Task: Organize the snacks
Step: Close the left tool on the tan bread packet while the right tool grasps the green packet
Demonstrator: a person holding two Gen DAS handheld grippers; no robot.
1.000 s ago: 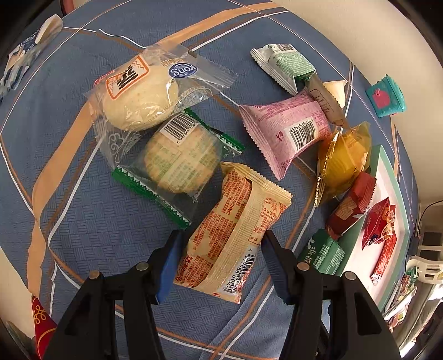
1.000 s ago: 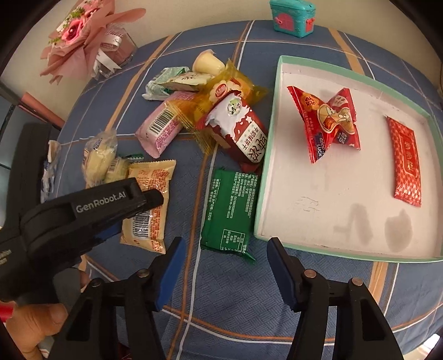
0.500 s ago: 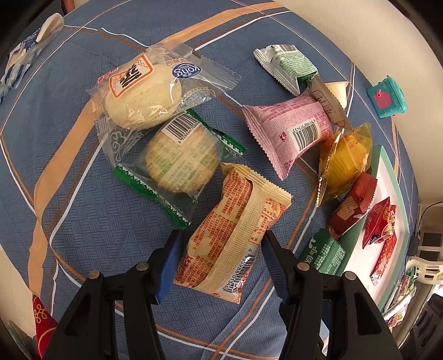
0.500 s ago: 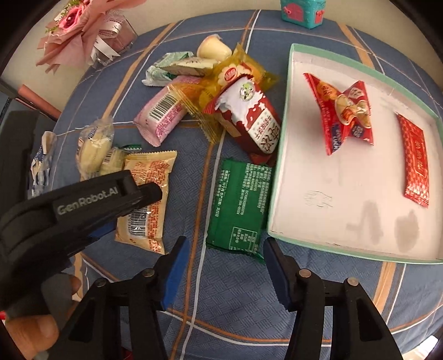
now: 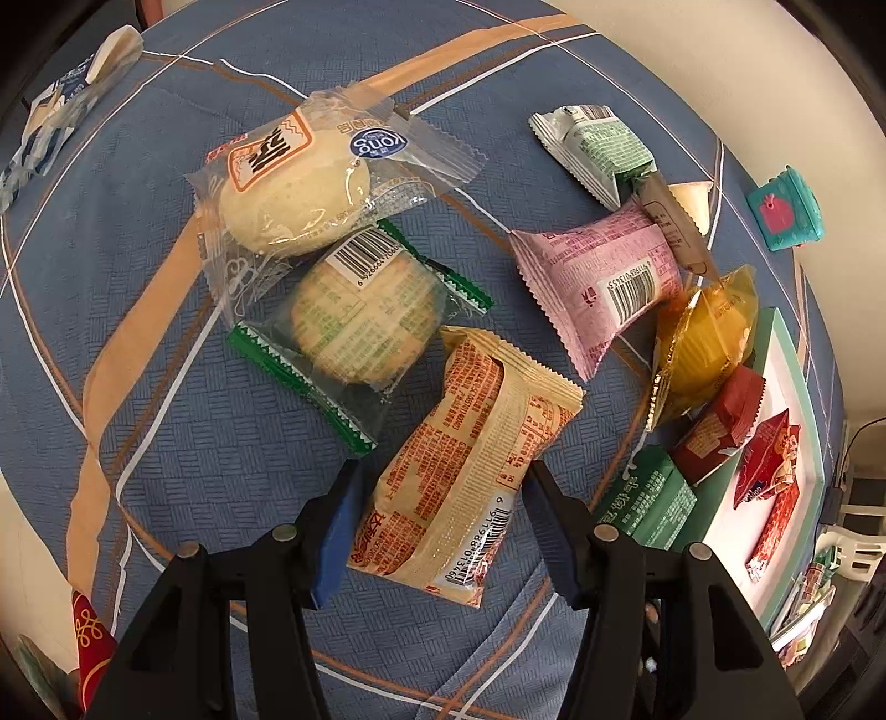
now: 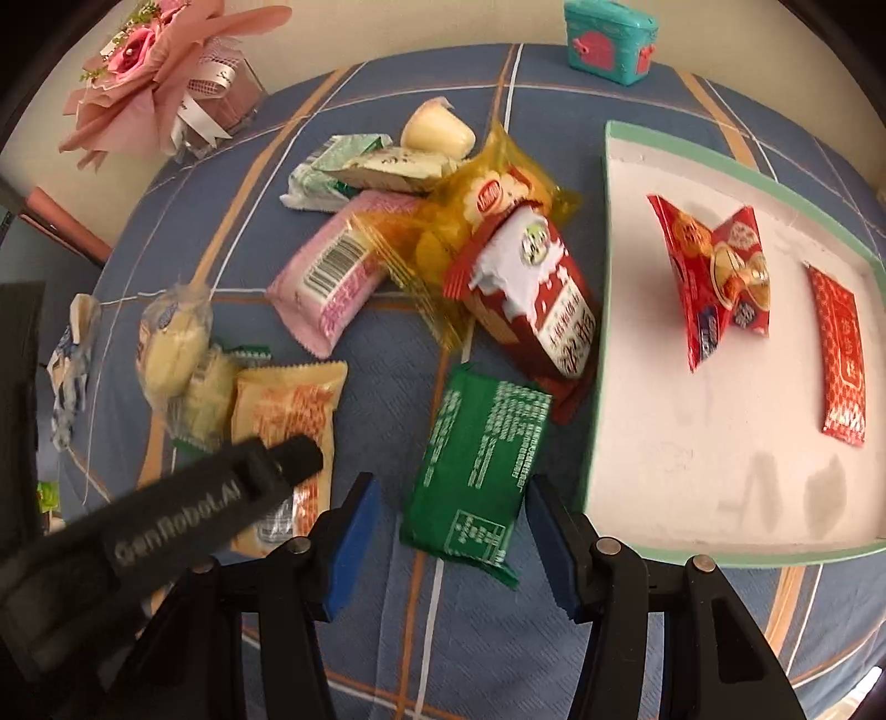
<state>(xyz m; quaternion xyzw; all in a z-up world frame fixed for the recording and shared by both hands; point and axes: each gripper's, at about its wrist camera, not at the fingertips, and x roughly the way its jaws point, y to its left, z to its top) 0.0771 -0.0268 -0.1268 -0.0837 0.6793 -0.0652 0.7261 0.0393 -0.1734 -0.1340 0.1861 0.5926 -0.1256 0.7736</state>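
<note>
Left tongs [image 5: 443,531] pointing steeply down over the blue plaid bench [image 5: 183,443], fingers set either side of the beige orange-print packet [image 5: 470,471]; hard to say whether the pads press the wrapper or only bracket it. Just beyond that packet, a green-edged clear packet [image 5: 360,327] with a round biscuit, overlapped by a clear bun packet [image 5: 299,188]. To the beige packet's right, a pink packet [image 5: 598,288], a yellow packet [image 5: 703,343], a red-and-white packet [image 5: 720,426].

Right tongs [image 6: 448,531] closing around the near end of the green flat packet [image 6: 482,459], small gaps showing between pads and wrapper. Green packet lying on the cloth just left of the teal-rimmed tray [image 6: 598,343], near its front corner. Inside the tray, a red twisted packet [image 6: 714,277] and a flat red sachet [image 6: 841,354], well apart from the green one. Beyond the green packet, the red-and-white packet leaning against the tray's left rim. Far past the tray, a teal toy chest [image 6: 609,41]; far left of it, a pink bouquet [image 6: 160,72].
</note>
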